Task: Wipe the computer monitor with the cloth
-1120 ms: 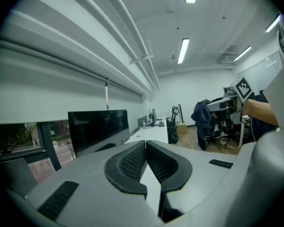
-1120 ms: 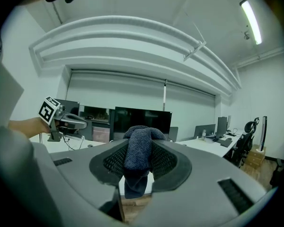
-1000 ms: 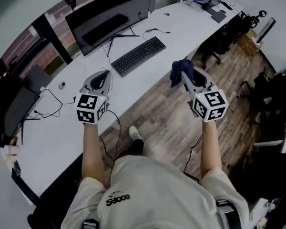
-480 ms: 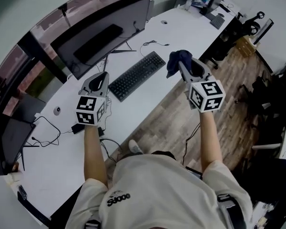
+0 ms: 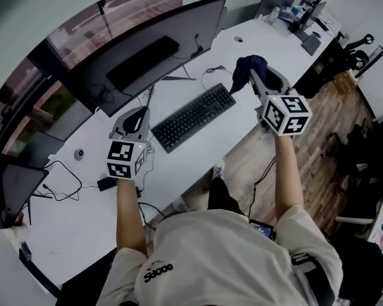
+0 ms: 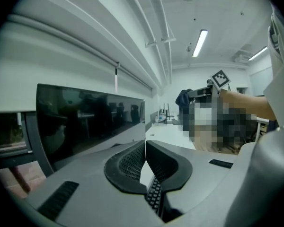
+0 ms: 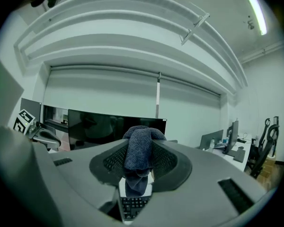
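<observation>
Wiping is judged not yet begun. The cloth [image 7: 138, 151] is clamped between the right gripper's [image 5: 247, 78] fingers [image 7: 166, 163] and held above the surface [image 5: 185, 161] past the keyboard [image 5: 193, 116], well apart from the monitor [image 5: 156, 53]. The left gripper's [image 5: 138, 112] fingers [image 6: 127, 167] are pressed together on nothing.

Risks noted:
- Only a small wad protrudes, so the screen could be scraped by bare finger tips.
- The monitor could be rocked by a hard push.
- The cloth could be dragged loose by friction.
</observation>
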### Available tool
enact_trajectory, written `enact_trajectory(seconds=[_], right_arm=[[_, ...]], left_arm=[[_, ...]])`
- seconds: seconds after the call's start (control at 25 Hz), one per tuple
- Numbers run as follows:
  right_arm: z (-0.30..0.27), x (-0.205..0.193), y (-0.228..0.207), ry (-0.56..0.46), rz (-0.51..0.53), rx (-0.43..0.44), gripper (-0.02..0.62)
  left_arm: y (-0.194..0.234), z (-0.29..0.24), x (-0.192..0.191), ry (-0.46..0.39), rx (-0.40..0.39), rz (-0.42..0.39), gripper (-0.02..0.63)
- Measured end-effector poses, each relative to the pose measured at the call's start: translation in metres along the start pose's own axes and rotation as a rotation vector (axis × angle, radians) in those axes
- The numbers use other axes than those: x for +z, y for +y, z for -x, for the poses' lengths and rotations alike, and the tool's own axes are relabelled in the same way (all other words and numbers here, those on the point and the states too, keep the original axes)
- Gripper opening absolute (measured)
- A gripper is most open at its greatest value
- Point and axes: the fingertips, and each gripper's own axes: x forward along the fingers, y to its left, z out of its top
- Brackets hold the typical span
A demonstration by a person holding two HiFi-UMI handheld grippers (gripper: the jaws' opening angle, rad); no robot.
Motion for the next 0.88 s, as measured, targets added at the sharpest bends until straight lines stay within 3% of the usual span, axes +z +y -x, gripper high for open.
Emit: enact_trajectory(seconds=[0.16,0.36,0.6,0.88], right_arm=[[-0.052,0.013,-0.027,-0.013,0.014,0.078,0.100],[-0.125,0.038,-0.074,-0.030,0.099,0.120,0.095],[-0.207,0.065,-0.130,-0.058,0.123,0.170,0.100],[-0.278,0.093,-0.161,-0.093,0.141,0.223,0.103]], left_arm=[[0.010,-0.021,0.004,0.013,0.078,0.039,0.020],[0.027,-0.047,0.015,0.021,0.195,0.067,0.019],[0.043,-0.084,0.027,0.041,0.304,0.085,0.020],[0.053,-0.108,0.037,0.054,0.416,0.101,0.018]])
